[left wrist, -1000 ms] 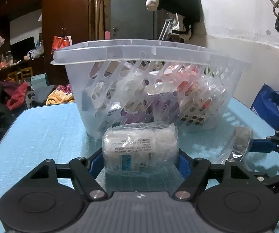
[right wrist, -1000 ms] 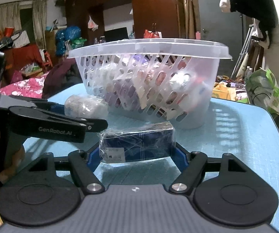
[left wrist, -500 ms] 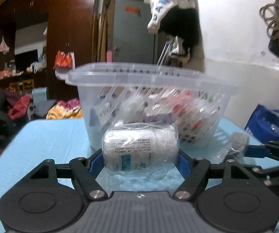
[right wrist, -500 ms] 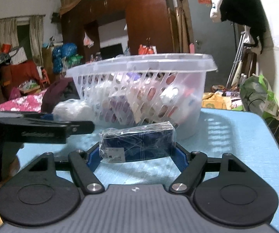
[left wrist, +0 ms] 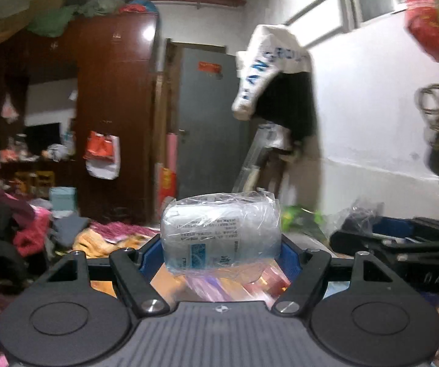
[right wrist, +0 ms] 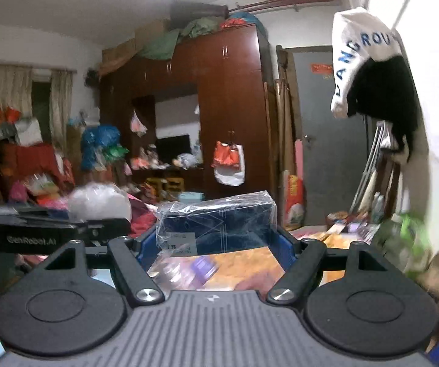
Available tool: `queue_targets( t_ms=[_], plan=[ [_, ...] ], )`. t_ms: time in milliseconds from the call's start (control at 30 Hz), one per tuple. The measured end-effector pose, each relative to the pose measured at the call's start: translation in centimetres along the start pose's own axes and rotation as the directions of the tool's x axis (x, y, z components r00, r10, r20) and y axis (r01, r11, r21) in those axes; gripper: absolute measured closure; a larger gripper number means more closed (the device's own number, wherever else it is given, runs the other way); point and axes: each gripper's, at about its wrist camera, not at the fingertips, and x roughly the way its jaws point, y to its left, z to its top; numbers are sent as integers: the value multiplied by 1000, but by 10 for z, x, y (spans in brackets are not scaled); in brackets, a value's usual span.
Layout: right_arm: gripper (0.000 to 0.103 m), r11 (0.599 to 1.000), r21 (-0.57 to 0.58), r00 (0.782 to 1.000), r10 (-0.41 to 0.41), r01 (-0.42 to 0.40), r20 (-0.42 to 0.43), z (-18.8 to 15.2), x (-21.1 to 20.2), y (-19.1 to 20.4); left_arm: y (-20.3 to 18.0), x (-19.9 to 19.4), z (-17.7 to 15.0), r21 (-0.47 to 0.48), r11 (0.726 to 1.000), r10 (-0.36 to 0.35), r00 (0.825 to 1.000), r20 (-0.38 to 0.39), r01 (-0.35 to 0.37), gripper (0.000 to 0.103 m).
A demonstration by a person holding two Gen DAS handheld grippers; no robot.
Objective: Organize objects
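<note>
My left gripper (left wrist: 219, 241) is shut on a white bottle wrapped in clear plastic (left wrist: 221, 232), held high in the air. My right gripper (right wrist: 216, 238) is shut on a dark blue box in clear plastic wrap (right wrist: 219, 223), also raised. Colourful packets (left wrist: 219, 284) show blurred just below the bottle, and more packets (right wrist: 213, 267) lie below the box. The basket's rim is out of both views. The right gripper (left wrist: 403, 244) shows at the right of the left wrist view. The left gripper (right wrist: 51, 229) with its bottle (right wrist: 100, 202) shows at the left of the right wrist view.
A brown wardrobe (right wrist: 225, 107) and a grey door (left wrist: 207, 122) stand behind. Clothes hang on the white wall (left wrist: 280, 91) at the right. Piles of clothes and bags (left wrist: 11, 229) fill the room at the left.
Both grippers have risen with their loads from table level beside the basket to above it. The basket wall and the blue table have dropped out of view.
</note>
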Motion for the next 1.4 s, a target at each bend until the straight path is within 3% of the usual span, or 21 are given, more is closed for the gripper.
queue_targets(
  t_ms=[67, 100, 133, 200, 467, 567, 667, 767, 833, 1100, 1200, 1400],
  plan=[
    [21, 999, -17, 999, -46, 46, -11, 6, 24, -6, 5, 27, 4, -21, 1000, -2, 997, -73, 1, 24],
    [11, 999, -12, 998, -48, 48, -36, 5, 33, -12, 11, 42, 2, -50, 999, -19, 995, -101, 14, 23],
    [4, 999, 5, 997, -45, 45, -62, 3, 41, -18, 14, 51, -2, -56, 998, -26, 992, -121, 19, 20],
    [0, 998, 29, 995, -59, 61, -78, -5, 48, -26, 20, 65, -12, -53, 999, -15, 988, -156, 7, 6],
    [0, 993, 36, 993, -107, 109, -52, -22, 11, -18, 15, 33, -32, -3, 995, 101, 995, -21, -101, 0],
    [0, 979, 29, 979, -200, 202, -49, -28, -1, -11, 10, 17, -39, 24, 993, 114, 993, -17, -114, 0],
    [0, 971, 13, 969, -236, 238, -74, -42, -18, -4, 8, 2, -44, 12, 998, 68, 997, -39, -68, 0],
    [0, 985, 35, 984, -164, 167, -74, -54, -35, -3, 4, -5, -51, -2, 1000, -17, 994, -106, 17, 0],
    [0, 984, 73, 984, -158, 165, -87, -60, -42, -1, 1, -6, -58, -27, 998, -64, 986, -153, 60, 0],
    [0, 972, 112, 965, -182, 206, -190, -76, -36, -2, -12, -20, -81, -14, 1000, -15, 988, -156, 13, 0],
    [0, 965, 170, 966, -165, 200, -200, -73, -33, -12, -14, -27, -84, 11, 1000, -4, 989, -145, 5, 0],
    [0, 965, 157, 963, -175, 209, -206, -80, -36, -8, -18, -34, -88, 29, 1000, 17, 990, -143, -13, 0]
  ],
)
